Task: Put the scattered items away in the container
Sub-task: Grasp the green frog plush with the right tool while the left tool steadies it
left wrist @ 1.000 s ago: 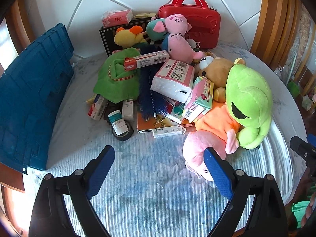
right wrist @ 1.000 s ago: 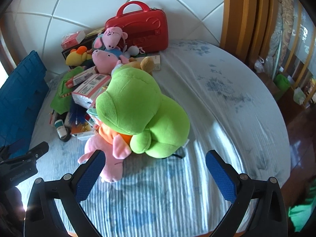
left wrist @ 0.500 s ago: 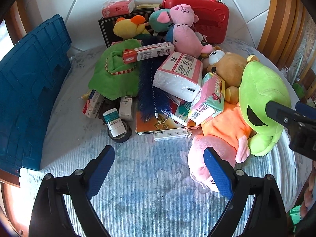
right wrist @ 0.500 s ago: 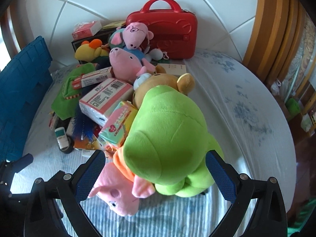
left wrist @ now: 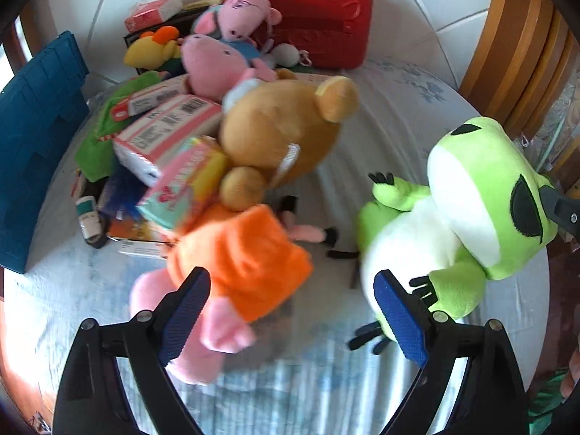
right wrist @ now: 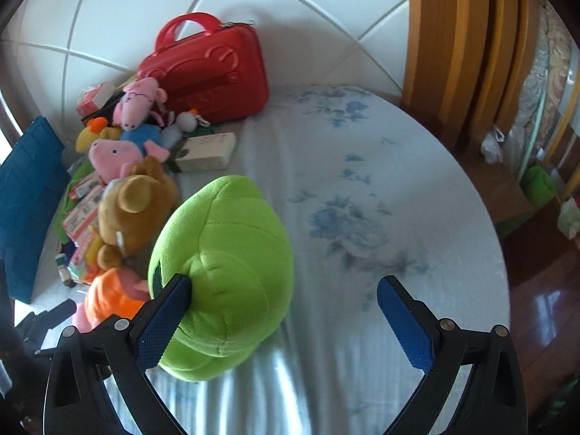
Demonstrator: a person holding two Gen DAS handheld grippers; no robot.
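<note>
A big green frog plush (left wrist: 471, 210) lies face up on the bed, apart from the pile to its left. My right gripper (right wrist: 282, 282) stands open. Its left pad (right wrist: 163, 322) touches the frog's head (right wrist: 224, 272). My left gripper (left wrist: 291, 275) is open and holds nothing. It hovers between a pink plush in an orange dress (left wrist: 239, 257) and the frog. A brown bear (left wrist: 275, 137), pink pig plushes, tissue packs and small boxes are heaped behind. The blue crate (left wrist: 32, 127) stands at the far left.
A red hard case (left wrist: 311, 25) leans on the white tiled wall behind the pile. A white box (right wrist: 206, 152) lies beside the bear. The floral sheet (right wrist: 362, 199) spreads to the right. A wooden frame (right wrist: 453, 54) borders the bed's right side.
The frog has moved right, off the pink plush and away from the pile, and now lies face up. Both grippers have shifted right; the left one has come closer to the orange-dressed plush.
</note>
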